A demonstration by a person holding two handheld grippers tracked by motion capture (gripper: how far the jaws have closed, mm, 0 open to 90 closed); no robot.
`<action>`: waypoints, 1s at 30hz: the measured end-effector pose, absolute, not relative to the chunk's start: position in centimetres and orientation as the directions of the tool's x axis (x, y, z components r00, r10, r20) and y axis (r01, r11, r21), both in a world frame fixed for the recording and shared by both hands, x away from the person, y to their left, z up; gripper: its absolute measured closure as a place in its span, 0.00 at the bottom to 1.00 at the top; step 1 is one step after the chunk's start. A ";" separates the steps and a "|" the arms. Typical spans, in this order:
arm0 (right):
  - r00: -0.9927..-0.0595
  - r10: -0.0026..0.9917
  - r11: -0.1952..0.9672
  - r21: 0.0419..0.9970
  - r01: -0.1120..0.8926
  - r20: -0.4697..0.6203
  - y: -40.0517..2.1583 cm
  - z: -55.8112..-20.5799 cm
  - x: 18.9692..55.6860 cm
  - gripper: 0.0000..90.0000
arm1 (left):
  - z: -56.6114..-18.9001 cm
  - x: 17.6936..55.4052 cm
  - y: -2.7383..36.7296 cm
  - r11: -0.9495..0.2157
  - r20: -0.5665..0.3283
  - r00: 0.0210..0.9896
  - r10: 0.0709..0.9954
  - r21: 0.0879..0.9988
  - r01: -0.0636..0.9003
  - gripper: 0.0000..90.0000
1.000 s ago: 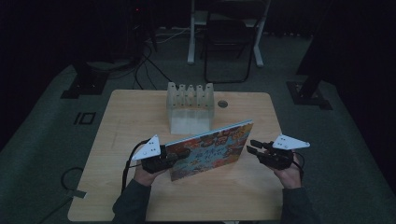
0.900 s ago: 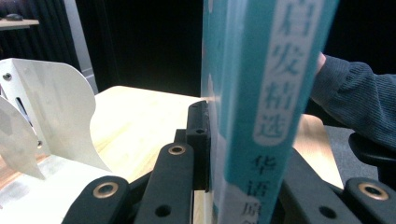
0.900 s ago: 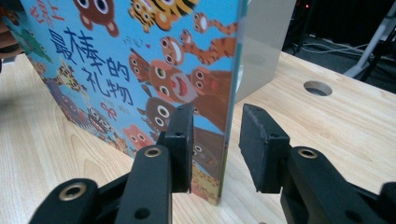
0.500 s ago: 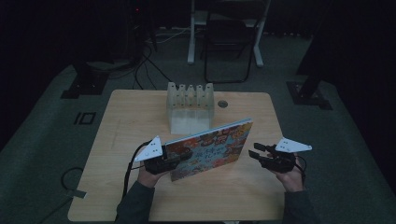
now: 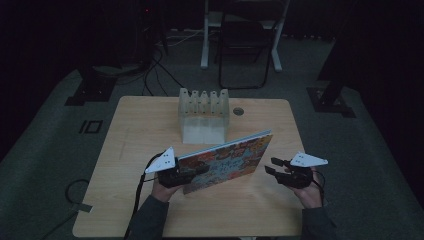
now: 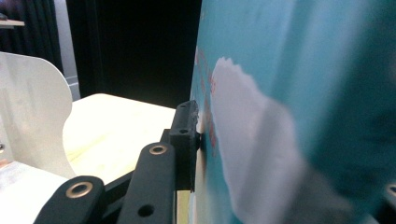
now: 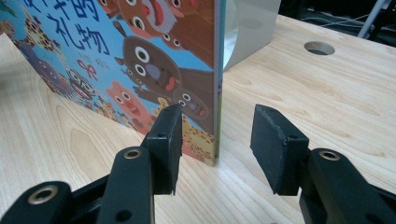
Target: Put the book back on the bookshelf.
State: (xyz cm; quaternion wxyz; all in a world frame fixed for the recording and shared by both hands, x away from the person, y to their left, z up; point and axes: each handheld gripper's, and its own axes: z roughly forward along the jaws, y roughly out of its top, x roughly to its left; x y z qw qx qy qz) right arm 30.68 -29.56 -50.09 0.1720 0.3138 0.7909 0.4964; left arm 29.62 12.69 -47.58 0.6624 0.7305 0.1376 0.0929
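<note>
I see the left tool (image 5: 192,172) with its jaws just eased, one pad at the picture book (image 5: 227,160), right tool (image 5: 272,167) released, jaws just widening, book edge ahead of them, tabletop (image 5: 150,125) beneath.

A dim room with dark grey carpet (image 5: 45,165), a folding chair (image 5: 245,40) behind the wooden table (image 5: 140,125), cables (image 5: 165,70) trailing
</note>
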 end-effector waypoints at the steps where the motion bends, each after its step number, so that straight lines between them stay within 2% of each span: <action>1: -0.744 0.667 0.310 0.893 0.326 0.039 -29.6 -50.1 30.7 0.59 | -47.6 29.6 12.6 -0.086 -0.046 0.946 0.320 0.993 0.077 0.76; 15: -0.724 0.686 0.295 0.881 0.369 0.074 -30.2 -51.8 30.8 0.57 | -48.0 29.4 12.2 -0.091 -0.016 0.946 0.322 0.995 0.047 0.71; 21: -0.718 0.691 0.292 0.876 0.383 0.084 -30.3 -52.4 30.9 0.56 | -48.2 29.1 12.2 -0.082 0.006 0.928 0.373 0.996 0.026 0.68; 26: -0.707 0.701 0.283 0.873 0.396 0.094 -30.6 -52.7 31.0 0.56 | -48.2 29.0 11.9 -0.118 0.050 0.907 0.418 0.993 0.000 0.81; 30: -0.702 0.705 0.277 0.871 0.405 0.102 -30.8 -52.9 31.0 0.56 | -48.2 29.1 11.9 -0.117 0.040 0.910 0.412 0.993 0.010 0.84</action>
